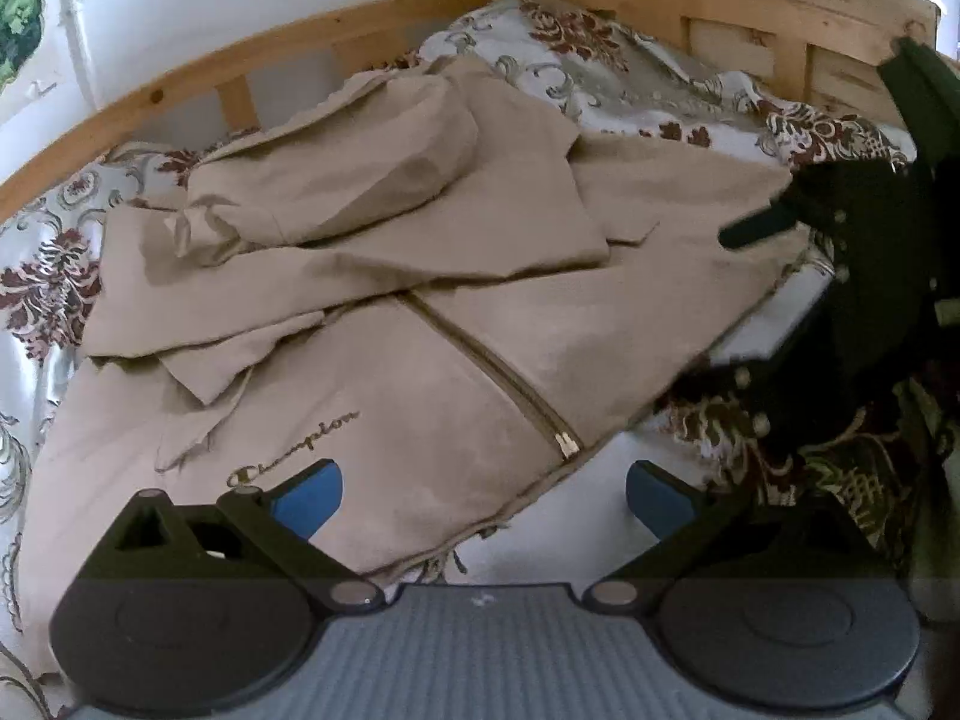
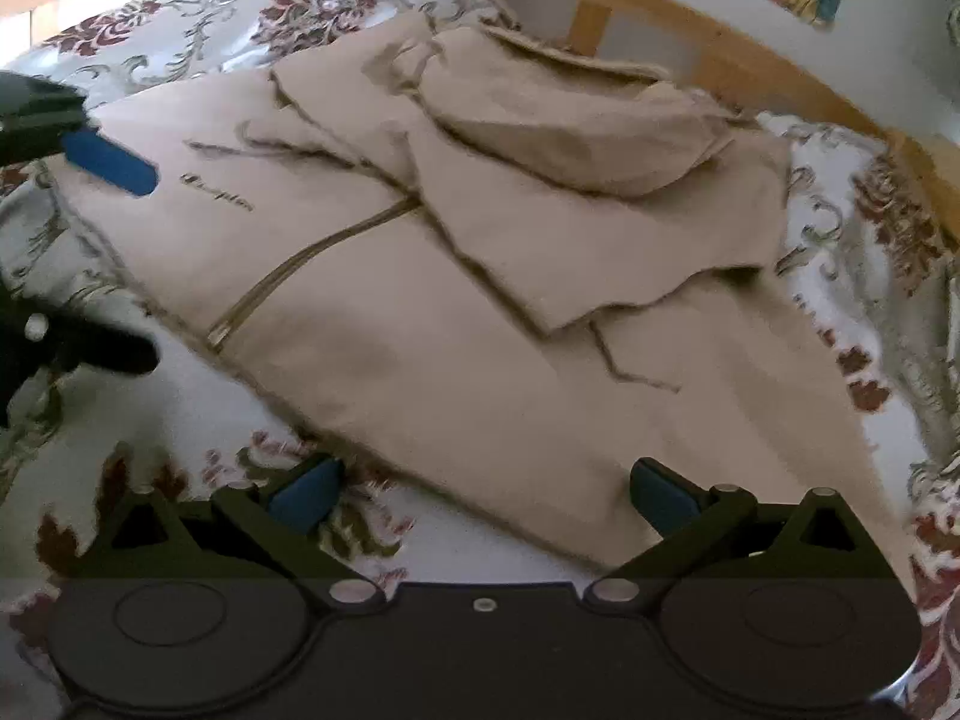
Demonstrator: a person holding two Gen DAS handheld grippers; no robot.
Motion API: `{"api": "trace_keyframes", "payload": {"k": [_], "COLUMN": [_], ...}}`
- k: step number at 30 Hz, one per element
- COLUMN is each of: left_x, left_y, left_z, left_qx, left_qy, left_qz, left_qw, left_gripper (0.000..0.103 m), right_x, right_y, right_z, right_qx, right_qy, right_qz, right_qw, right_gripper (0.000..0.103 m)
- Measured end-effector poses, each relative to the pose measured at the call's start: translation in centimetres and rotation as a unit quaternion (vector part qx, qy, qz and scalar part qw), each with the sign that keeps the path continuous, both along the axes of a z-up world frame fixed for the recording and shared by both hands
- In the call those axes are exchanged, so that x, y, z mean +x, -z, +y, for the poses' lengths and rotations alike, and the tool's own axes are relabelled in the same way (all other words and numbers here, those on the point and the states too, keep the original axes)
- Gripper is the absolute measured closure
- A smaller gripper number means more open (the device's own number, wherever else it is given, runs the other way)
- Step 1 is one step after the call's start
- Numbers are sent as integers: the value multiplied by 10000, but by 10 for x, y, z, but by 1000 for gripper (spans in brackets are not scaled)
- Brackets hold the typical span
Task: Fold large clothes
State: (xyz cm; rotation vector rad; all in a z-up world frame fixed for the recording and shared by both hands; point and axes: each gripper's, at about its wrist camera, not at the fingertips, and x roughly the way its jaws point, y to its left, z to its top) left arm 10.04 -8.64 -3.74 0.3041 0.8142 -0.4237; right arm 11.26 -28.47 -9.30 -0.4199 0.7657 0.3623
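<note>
- Left wrist view: the beige hoodie (image 1: 420, 312) lies zipper-up on the bed (image 1: 600, 78), sleeves and hood already laid over the chest; the left hand-held gripper (image 1: 485, 495) hangs over the hem by the zipper (image 1: 498, 378), fingers spread, holding nothing
- Right wrist view: the right hand-held gripper (image 2: 485, 495) is also spread wide and empty, just over the other hem corner; its left finger is above the sheet, its right above cloth
- My guess is the next fold goes hem up toward the hood (image 2: 570, 126); pinch both hem corners through all layers; lift them together and level; keep the sleeves from sliding off; lay down flat
</note>
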Motion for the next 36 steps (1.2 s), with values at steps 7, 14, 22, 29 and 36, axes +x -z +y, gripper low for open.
{"api": "trace_keyframes", "payload": {"k": [7,14,22,29,36], "left_x": [2,5,9,16,37], "left_y": [3,4,12,9,-15], "left_z": [2,4,7,17,33], "left_qx": [244,510,1090,1295,751], "left_qy": [-39,-90,-289,-619,-773], "left_qz": [-81,-230,-447,-645,-611], "left_qw": [9997,9984,9926,9875,9923], "left_gripper": [1,1,18,49,82], "right_x": [2,-1,-4,-4,-21], "right_y": [-17,-27,-31,-33,-34], "right_z": [-8,-3,-2,-6,8], "right_qx": [698,1130,1201,1278,722], "right_qy": [187,27,13,59,-609], "right_qz": [-340,-521,-707,-786,-841], "right_qw": [9968,9922,9902,9887,9920], "right_gripper": [14,51,62,62,59]}}
